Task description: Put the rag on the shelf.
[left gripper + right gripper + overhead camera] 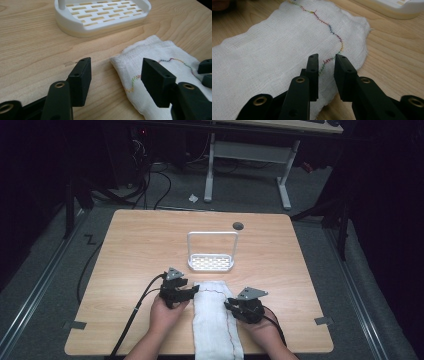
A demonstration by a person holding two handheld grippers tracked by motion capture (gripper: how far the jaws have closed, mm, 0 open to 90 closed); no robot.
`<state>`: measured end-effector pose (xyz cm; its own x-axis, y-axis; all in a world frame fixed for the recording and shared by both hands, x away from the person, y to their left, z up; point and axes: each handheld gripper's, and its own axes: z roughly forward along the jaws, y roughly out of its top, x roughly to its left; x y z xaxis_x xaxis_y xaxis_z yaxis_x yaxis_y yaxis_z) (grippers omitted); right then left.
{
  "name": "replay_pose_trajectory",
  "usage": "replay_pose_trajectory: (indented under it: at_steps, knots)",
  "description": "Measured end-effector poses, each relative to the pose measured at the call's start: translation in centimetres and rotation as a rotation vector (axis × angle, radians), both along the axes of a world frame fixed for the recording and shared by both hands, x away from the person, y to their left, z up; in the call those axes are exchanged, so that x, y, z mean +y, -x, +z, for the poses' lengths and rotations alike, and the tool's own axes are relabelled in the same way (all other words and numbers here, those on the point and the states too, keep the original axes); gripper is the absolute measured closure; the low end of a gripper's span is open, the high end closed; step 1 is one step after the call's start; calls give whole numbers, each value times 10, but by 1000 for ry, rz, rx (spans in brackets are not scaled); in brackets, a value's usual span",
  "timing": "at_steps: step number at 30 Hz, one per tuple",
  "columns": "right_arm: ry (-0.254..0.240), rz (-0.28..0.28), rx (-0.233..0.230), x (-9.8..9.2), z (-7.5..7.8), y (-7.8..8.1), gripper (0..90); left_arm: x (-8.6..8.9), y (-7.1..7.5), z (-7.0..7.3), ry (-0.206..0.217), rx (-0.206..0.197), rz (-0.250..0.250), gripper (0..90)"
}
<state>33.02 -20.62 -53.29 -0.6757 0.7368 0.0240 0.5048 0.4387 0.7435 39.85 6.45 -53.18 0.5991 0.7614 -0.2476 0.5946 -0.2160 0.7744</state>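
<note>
I note a light wooden table (135, 240) bearing a folded white cloth (215, 320) near me and a white slotted rack (211, 262) beyond.

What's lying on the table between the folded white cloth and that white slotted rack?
Nothing: between the cloth and the rack there is just a bare strip of wooden table, seen best in the left gripper view and also from the high view.

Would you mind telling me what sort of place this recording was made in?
Probably a lab or workshop set up for recording: a light wooden table on grey carpet, black cables trailing behind it, and a white-legged desk beyond.
</note>
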Motion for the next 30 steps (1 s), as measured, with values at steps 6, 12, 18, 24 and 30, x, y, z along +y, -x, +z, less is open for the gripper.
replay_pose_trajectory:
  at_steps: [6,12,18,24,30]
  knots:
    - [-4,1,2,0,0,0,740,-2,-5,-6,21,40,0,508]
    - [-4,1,3,0,0,0,736,-5,-5,-7,42,67,-14,638]
    - [-51,-75,6,-5,10,-13,701,-8,0,-9,35,60,-56,838]
    - [-81,-162,79,-4,7,-50,608,-6,-1,-10,47,75,-55,841]
    - [-45,-143,73,14,2,-66,650,-5,-1,-10,50,82,-52,829]
